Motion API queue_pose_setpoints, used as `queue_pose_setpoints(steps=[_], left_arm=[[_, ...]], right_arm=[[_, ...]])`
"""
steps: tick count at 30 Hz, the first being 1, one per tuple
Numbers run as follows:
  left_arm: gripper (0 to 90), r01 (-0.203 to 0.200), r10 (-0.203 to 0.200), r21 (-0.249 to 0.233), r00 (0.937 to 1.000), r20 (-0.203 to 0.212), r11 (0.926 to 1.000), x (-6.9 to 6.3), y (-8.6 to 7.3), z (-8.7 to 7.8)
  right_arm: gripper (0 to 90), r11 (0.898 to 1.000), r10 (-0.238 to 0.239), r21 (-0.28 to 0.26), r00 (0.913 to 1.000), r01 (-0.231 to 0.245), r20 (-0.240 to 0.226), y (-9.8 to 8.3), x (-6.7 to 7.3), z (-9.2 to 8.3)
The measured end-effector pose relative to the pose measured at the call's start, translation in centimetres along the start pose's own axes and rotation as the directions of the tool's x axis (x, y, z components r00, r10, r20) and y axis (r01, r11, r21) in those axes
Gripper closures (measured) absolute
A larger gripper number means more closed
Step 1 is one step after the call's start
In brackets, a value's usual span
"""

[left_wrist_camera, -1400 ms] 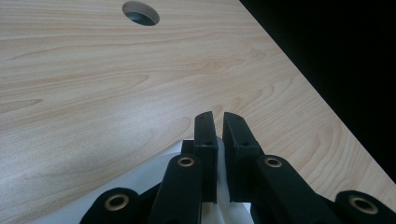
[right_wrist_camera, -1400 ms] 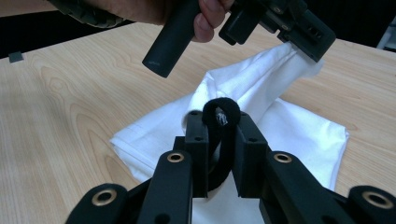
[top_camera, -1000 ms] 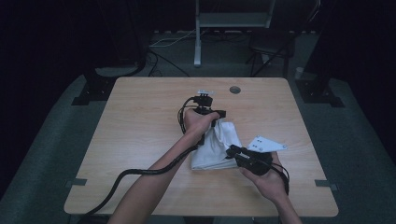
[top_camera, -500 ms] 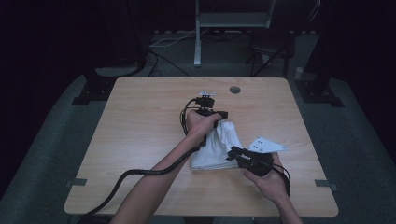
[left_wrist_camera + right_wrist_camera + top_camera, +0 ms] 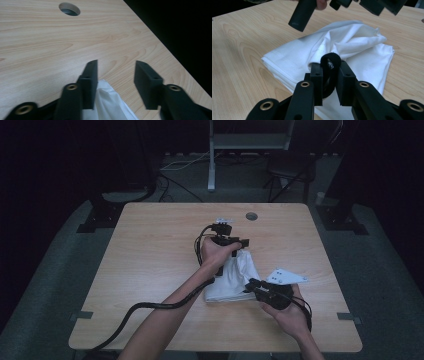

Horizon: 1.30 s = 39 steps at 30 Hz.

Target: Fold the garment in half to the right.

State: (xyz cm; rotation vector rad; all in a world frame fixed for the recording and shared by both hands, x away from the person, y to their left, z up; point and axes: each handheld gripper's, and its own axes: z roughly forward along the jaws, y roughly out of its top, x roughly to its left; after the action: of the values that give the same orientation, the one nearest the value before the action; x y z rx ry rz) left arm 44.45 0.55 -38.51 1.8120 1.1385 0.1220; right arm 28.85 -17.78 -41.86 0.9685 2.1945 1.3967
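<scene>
Lying partly folded near the table's (image 5: 150,250) centre-right, the white cloth (image 5: 231,279) looks half done. With earlier frames as reference, the left gripper (image 5: 116,75) has just been opening, its jaws clear of the cloth's far corner. The right gripper (image 5: 330,75) pinches a black loop (image 5: 330,58) at the near edge; more folding seems left.

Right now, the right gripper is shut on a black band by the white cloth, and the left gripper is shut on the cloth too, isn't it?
Not quite: the left gripper is open, its jaws having just been opening, with the cloth lying loose below them, as the left gripper view shows. The right gripper is indeed shut on the black band.
</scene>
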Motion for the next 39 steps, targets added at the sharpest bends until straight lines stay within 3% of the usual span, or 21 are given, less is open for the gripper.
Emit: queue_pose_setpoints(steps=[4,15,27,32,39], left_arm=[[41.8,-0.01,0.01,-0.023,0.9998,-0.019,0.9997,0.0,0.3,-0.4],[32.1,-0.048,0.043,-0.058,0.9963,-0.075,0.9972,0.6,1.4,-3.0],[31.5,-0.058,0.051,-0.054,0.9907,-0.126,0.9968,3.2,1.2,-6.2],[31.3,-0.03,0.019,-0.071,0.9893,-0.144,0.9971,4.9,0.2,-7.4],[30.7,-0.028,0.015,-0.085,0.989,-0.147,0.996,5.9,-0.6,-8.6]], right_arm=[[77.6,1.0,0.004,0.011,1.0,-0.004,0.001,-0.1,-0.1,0.0],[73.1,0.998,0.023,0.055,0.9997,-0.023,0.009,-0.8,-0.7,-0.3],[62.3,0.994,0.041,0.099,0.9991,-0.041,0.009,-1.9,-1.7,-1.6],[54.4,0.992,0.047,0.117,0.9989,-0.048,0.006,-2.4,-2.2,-2.1],[46.8,0.992,0.062,0.107,0.998,-0.063,0.015,-2.8,-2.6,-2.5]])
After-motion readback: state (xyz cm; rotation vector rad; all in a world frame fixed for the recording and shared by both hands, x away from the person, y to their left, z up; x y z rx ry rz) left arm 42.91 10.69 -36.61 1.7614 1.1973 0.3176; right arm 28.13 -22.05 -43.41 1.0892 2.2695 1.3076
